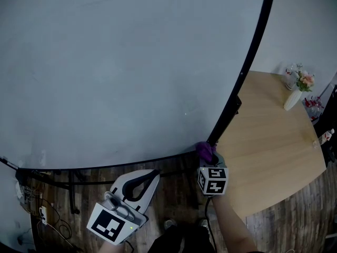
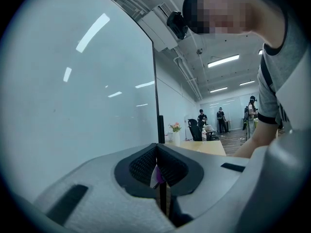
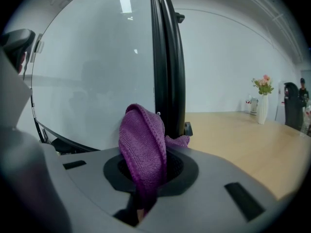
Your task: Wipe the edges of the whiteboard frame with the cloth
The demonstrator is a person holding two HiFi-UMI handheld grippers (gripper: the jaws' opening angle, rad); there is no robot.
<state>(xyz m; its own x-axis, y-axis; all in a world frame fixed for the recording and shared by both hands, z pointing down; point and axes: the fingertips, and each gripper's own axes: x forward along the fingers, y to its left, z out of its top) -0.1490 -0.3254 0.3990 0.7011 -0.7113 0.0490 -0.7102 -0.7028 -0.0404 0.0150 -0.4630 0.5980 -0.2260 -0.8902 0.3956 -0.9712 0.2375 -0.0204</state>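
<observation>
The grey-and-white left gripper (image 1: 154, 174) hung low under the board, well clear of the work. Its black ribbed jaws were pressed together at the tips with nothing held between them. It had no part in the wipe and was best left down there, away from the glass-smooth surface.

Above it spread the large pale whiteboard (image 1: 131, 67), bordered by a thin black frame (image 1: 254, 49) along its bottom and right side. The two runs met at the lower right corner.

At that corner sat the purple knitted cloth (image 1: 205, 151), pinched in the right gripper (image 1: 209, 158) with a folded hump standing proud of the jaws. In the right gripper view the cloth (image 3: 143, 149) lay against the foot of the upright black frame (image 3: 167, 57), and the right gripper (image 3: 146, 176) itself was set back from the bar.

To do the stroke well, I judged that only the hump of fabric should bear on the frame and the hard jaw tips should stay off it. The gripper should follow the upright bar in one steady line with light, even pressure. The pinch had to be firm, since a loose fold could drag out.

To the right, the light wooden table (image 1: 274, 130) stood just beside the frame, with a white vase of flowers (image 1: 293, 98) at its far end, well apart from the wiping path.
</observation>
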